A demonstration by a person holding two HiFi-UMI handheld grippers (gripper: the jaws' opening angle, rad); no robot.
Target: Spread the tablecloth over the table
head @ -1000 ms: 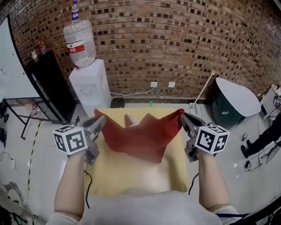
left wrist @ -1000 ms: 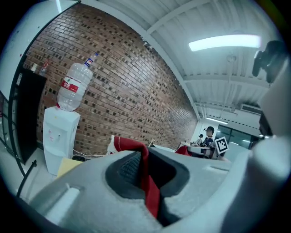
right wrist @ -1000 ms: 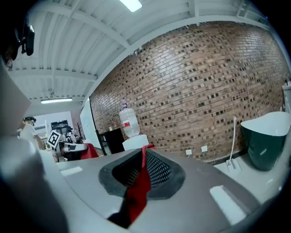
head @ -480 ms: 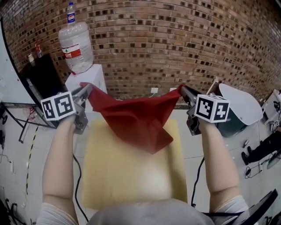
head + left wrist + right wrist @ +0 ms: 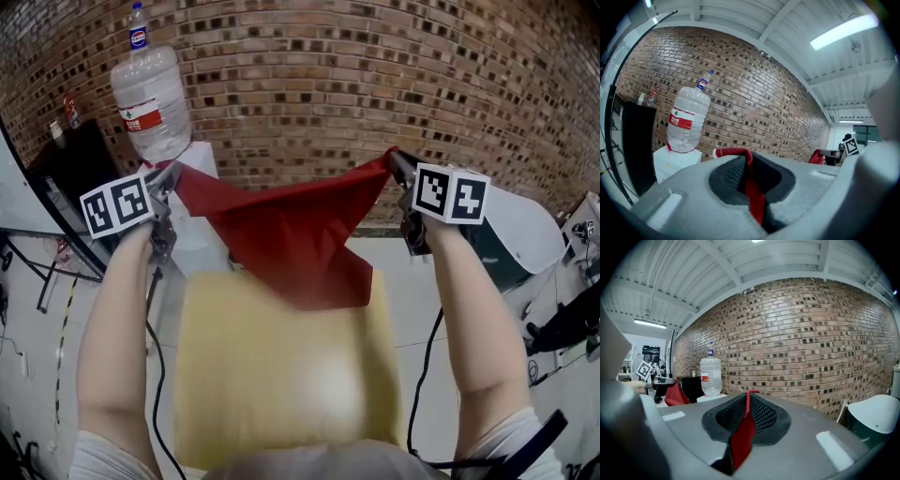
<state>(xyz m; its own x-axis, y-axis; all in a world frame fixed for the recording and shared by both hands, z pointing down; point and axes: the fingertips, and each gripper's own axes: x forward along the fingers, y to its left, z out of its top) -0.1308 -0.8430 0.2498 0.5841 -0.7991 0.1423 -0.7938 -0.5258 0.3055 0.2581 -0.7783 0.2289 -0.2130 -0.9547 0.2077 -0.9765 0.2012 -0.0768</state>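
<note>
In the head view, the red tablecloth hung taut between the left gripper at ten o'clock and the right gripper at two, sagging above the yellow surface. In the left gripper view, the fingers were clamped on a red corner. In the right gripper view, the fingers pinched a creased red edge.

Head camera's up high, looking steeply down over the table to the far wall. Each gripper camera sits tight behind its own jaws, facing that wall nearly level. All three share the wall and the bottle, far left.
</note>
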